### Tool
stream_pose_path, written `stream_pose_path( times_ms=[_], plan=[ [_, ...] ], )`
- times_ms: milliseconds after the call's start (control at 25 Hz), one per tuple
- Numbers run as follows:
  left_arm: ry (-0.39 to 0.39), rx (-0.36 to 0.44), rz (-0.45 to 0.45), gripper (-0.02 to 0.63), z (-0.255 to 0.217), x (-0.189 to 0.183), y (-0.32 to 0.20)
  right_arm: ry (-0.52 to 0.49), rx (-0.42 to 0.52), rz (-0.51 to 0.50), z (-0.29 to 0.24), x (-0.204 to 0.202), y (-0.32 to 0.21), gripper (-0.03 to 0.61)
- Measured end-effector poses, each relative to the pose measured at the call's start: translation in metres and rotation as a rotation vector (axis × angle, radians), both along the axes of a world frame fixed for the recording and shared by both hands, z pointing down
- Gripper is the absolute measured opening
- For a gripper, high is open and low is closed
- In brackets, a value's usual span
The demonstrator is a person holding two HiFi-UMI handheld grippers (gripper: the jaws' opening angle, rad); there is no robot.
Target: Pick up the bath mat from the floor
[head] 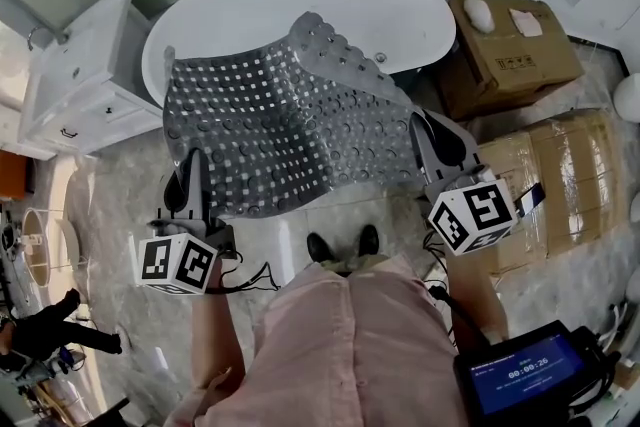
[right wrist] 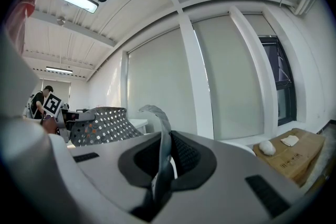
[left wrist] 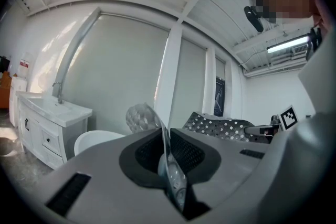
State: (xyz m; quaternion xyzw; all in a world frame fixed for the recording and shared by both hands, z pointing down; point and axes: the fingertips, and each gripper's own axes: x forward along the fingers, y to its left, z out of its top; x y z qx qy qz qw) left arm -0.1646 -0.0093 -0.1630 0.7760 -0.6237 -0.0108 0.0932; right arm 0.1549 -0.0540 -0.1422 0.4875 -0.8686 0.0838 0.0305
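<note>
While the left tool (head: 190,170) and right tool (head: 436,143) are each pinching a near edge of the bath mat (head: 285,120), it's hanging spread between them, clear of the floor (head: 120,185). Best bet: holding both grips firm, hands level.

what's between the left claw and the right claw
The bath mat, stretched from the left claw to the right claw, each shut on an edge. The head view shows it.

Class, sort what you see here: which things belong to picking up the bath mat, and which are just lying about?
Job in hand: bath mat, left hand-held gripper, right hand-held gripper, each shut on a mat edge.
Lying about: bathtub, cardboard box, vanity cabinet.
</note>
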Motion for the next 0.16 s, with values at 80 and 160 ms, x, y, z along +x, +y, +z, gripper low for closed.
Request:
stream_pose_path(
  times_ms=[80,160],
  plan=[
    [-0.001,0.002,0.000,0.040,0.0001,0.0000,0.0000,-0.001,0.001,0.001,0.0000,0.0007,0.0000,0.027],
    [-0.001,0.005,0.002,0.040,0.0005,0.0003,-0.0001,-0.002,0.002,0.004,0.0002,0.0016,0.0003,0.027]
  ],
)
